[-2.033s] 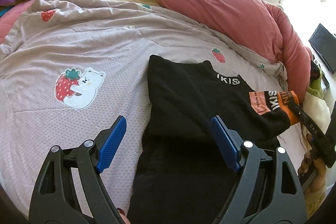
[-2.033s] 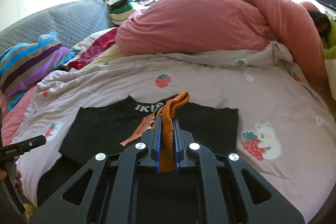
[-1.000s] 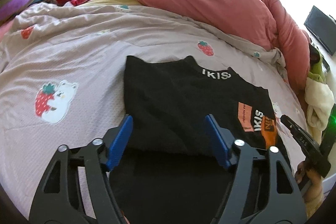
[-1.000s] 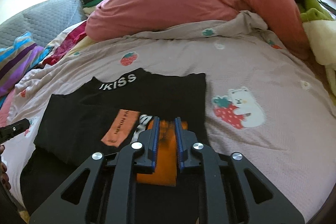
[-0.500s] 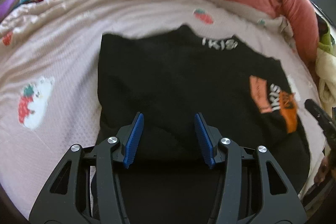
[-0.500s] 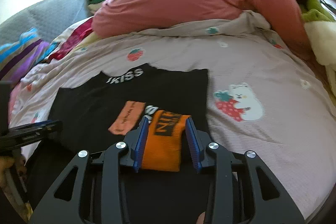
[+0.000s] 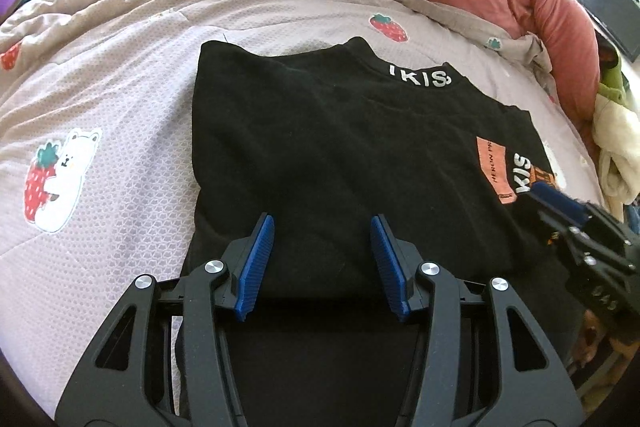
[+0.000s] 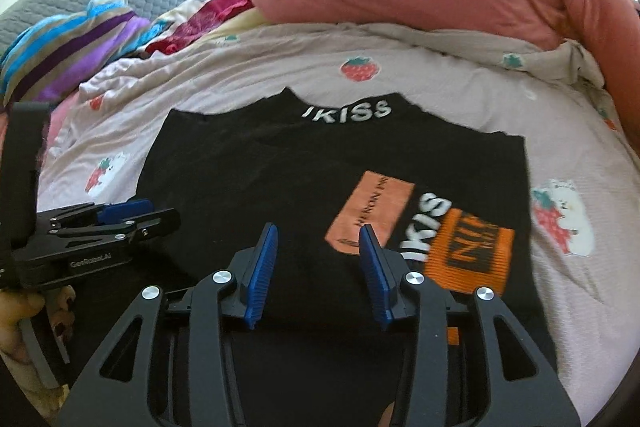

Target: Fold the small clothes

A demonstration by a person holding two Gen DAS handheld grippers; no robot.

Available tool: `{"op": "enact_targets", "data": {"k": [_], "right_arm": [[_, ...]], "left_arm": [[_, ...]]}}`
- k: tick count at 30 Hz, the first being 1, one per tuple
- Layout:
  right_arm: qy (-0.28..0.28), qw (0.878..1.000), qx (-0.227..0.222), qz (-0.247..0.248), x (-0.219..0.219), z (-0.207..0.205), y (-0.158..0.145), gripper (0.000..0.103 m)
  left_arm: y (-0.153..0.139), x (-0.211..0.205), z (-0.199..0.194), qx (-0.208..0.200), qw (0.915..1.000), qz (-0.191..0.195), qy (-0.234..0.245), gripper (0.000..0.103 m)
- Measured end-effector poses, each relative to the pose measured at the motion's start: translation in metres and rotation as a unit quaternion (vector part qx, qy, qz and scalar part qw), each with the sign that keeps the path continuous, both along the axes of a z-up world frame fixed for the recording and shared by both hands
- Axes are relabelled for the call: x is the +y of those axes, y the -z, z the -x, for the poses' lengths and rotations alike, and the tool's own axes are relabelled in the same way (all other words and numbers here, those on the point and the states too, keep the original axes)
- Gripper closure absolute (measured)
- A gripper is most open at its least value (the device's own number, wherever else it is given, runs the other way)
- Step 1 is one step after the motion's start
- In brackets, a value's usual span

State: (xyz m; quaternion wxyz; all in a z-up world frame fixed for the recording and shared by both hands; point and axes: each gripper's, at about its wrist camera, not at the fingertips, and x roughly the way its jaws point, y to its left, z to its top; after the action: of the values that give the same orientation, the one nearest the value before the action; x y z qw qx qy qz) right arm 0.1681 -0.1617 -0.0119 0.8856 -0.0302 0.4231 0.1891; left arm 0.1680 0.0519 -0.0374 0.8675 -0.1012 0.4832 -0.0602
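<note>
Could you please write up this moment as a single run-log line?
stage: sleeve folded in | black top flat on bedspread | orange cuff released | left tongs open, empty | right tongs opening, empty

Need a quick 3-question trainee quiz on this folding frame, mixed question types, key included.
1. True or false: the orange cuff is clamped between the right gripper fingers.
2. Which white lettering shows at the collar of the black sweater?
3. What does the sweater lie on: A) strawberry-print quilt B) wooden table C) tiled floor?

Key: 1 false, it lies loose on the sweater, beside the gripper; 2 IKISS; 3 A.
</note>
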Motion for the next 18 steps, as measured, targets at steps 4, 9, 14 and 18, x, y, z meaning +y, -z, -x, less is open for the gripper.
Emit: {"op": "enact_targets", "data": {"k": [4,9,14,18], "right_arm": [[0.003,1.000,-0.002,-0.003,0.005,-0.002,0.000,0.060],[0.033,0.995,0.039,0.085,-0.004,-0.014,0.032,0.056],[0.030,0.997,0.046,0.048,-0.015,-0.013,0.036,0.056],[0.033,0.997,0.040,0.049,-0.012,-0.010,0.035,0.054]], "left_arm": [[0.000,0.001,0.000,0.001,1.0000,0.003,0.000,0.060],[0.000,0.003,0.000,0.003,0.9999,0.009,0.003,0.060],[0.000,0.004,0.000,0.001,1.0000,0.009,0.004,0.060],[-0.002,0.004,0.002,0.003,1.0000,0.007,0.005,0.060]]}}
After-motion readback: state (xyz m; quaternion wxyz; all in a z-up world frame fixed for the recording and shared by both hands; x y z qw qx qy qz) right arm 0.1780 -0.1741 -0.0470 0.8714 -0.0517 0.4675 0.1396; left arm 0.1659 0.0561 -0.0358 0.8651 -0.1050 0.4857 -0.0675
